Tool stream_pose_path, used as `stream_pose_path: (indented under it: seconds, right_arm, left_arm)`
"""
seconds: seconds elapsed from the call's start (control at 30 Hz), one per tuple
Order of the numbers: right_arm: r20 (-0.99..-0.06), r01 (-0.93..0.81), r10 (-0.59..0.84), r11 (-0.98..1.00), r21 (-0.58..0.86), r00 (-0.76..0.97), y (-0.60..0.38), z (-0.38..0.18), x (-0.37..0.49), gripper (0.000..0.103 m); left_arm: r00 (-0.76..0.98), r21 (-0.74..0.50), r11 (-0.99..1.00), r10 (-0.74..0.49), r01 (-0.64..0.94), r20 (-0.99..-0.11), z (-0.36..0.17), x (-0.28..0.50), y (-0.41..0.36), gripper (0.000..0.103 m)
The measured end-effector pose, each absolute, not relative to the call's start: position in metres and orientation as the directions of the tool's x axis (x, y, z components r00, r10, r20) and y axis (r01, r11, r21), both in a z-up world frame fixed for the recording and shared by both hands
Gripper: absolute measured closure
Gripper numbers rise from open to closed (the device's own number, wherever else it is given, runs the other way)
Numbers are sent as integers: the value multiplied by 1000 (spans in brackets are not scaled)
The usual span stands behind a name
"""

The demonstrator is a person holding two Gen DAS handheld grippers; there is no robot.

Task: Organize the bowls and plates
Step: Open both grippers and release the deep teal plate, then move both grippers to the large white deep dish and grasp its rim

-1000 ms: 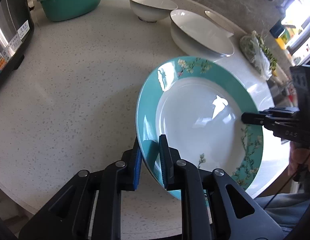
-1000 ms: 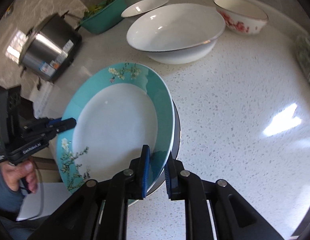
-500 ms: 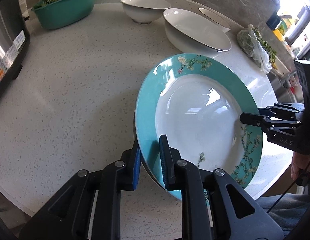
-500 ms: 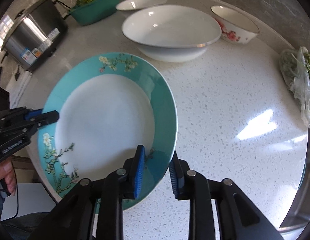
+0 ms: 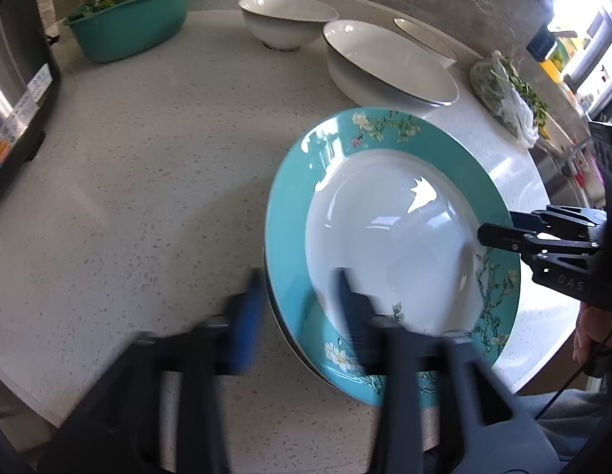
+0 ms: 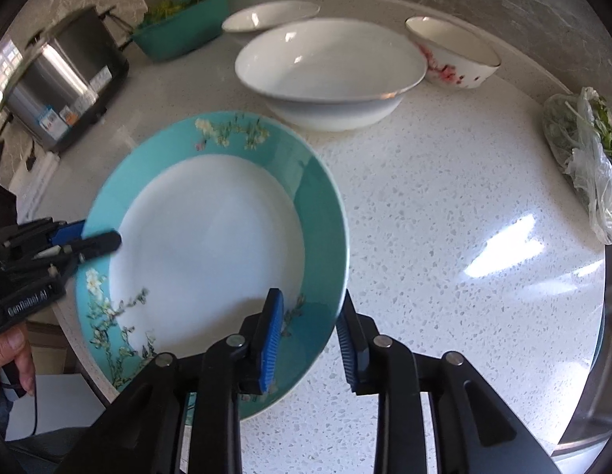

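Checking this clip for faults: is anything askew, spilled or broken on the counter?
Nothing spilled or broken. The teal plate lies near the counter edge, perhaps slightly past it, with the opening left tongs and right tongs straddling its rim.

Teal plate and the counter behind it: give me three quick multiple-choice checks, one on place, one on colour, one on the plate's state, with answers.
1. Where does the large white bowl sit relative to the teal plate?
A. Beyond the plate's far rim
B. Stacked on the plate
C. Under the plate

2. What colour is the pattern on the small bowl beside the large white bowl?
A. Blue
B. Red
C. Green

3. How do the gripper pads stand at the plate's rim?
A. Both clamped tight on it
B. Both spread apart, rim between them
C. Both far away from the plate

Answers:
1. A, the bowl rests on the counter past the plate's flowered edge.
2. B, red blossoms show on its side.
3. B, the left gripper and right gripper are both opening, straddling the rim with gaps showing.
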State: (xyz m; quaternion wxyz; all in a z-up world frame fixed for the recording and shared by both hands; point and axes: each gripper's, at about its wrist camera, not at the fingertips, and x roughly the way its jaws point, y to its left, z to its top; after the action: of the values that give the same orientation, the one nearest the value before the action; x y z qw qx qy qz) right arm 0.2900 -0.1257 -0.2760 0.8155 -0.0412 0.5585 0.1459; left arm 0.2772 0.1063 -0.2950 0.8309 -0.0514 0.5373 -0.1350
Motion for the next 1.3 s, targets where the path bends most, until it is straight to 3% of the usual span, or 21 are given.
stream_pose_path:
  seconds: [0.03, 0.1, 0.27, 0.47, 0.53, 0.67, 0.93, 1.13, 1.27, 1.3]
  right_arm:
    - [-916, -276, 201, 955, 105, 347, -132, -271, 289, 54]
    - [-900, -264, 227, 956, 131, 373, -142, -263, 289, 44]
    - [-851, -233, 360, 929, 288, 382, -177, -255, 295, 26]
    - [-665, -121, 652, 741, 660, 365, -242, -271, 298, 2]
    - [-573, -73, 724, 642, 763, 385, -266, -277, 298, 1]
    - [-515, 45, 742, 552, 832, 428, -301, -282, 305, 1]
    - [-651, 24, 592, 730, 683, 475, -302, -246, 357, 11]
    - [-662, 32, 632, 713, 700, 402, -280, -258, 409, 17]
    - [-669, 113, 649, 682, 723, 363, -277, -280, 429, 20]
    - [-675, 121, 646, 684, 719, 355, -276, -283, 431, 20]
  left_arm:
    - [397, -232, 959, -279, 162, -874, -292, 275, 108, 23]
    - [424, -226, 963, -266, 144, -866, -282, 271, 112, 18]
    - [500, -271, 959, -275, 83, -821, -254, 267, 125, 0]
    - [544, -415, 910, -349, 3, -763, -230, 279, 140, 0]
    - [537, -430, 903, -357, -12, -764, -221, 287, 141, 0]
    - [496, -447, 894, -404, 36, -769, -200, 315, 136, 0]
    - [403, -311, 927, -372, 209, -836, -196, 434, 111, 1]
    - [244, -396, 858, -481, 327, -842, -237, 505, 95, 3]
    - [180, -451, 827, -526, 335, -831, -259, 529, 95, 12]
    - [174, -461, 822, -534, 335, -827, -262, 533, 96, 21]
